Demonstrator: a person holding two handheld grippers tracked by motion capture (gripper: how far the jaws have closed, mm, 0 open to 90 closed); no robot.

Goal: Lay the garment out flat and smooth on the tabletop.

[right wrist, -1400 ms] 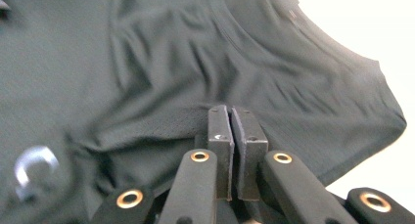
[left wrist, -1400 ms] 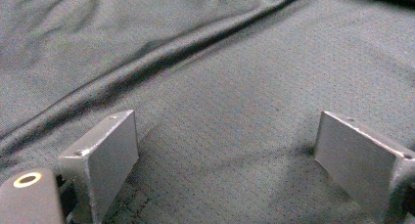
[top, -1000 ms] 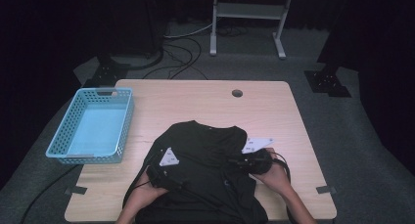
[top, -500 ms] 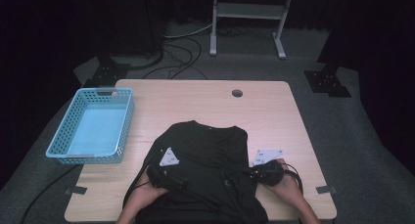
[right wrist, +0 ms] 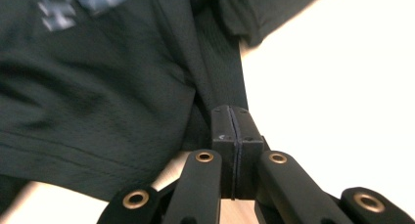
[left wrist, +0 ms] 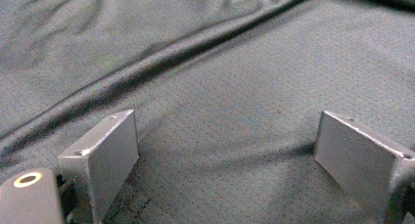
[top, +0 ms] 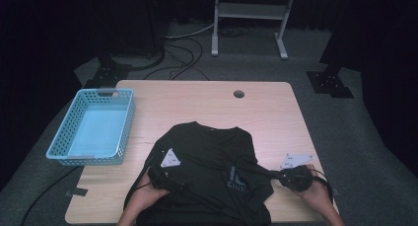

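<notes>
Black fabric of a T-shirt (top: 212,157) lies spread on the pale wooden surface (top: 276,112), at the near edge and a little left of its middle. The cloth is thin, with a fine mesh weave that shows well in the left gripper view, where soft long folds run across it. The neck opening points to the far side and the hem to the near side, so the long axis of the shirt goes from near to far. A pale printed mark (top: 237,179) sits on the near right part of the shirt.

The left tongs (left wrist: 225,150) rest on the shirt at its near left part, with flat grey metal pads standing wide apart and only flat cloth between them; they grip nothing. The right tongs (right wrist: 234,131) are fully closed, and a narrow pulled strip of the shirt's right side is pinched between them. This strip stretches to the right over the bare wood, toward the near right corner.

A light blue plastic basket (top: 74,125), rectangular with perforated walls, stands at the left edge of the surface, well apart from the shirt.
</notes>
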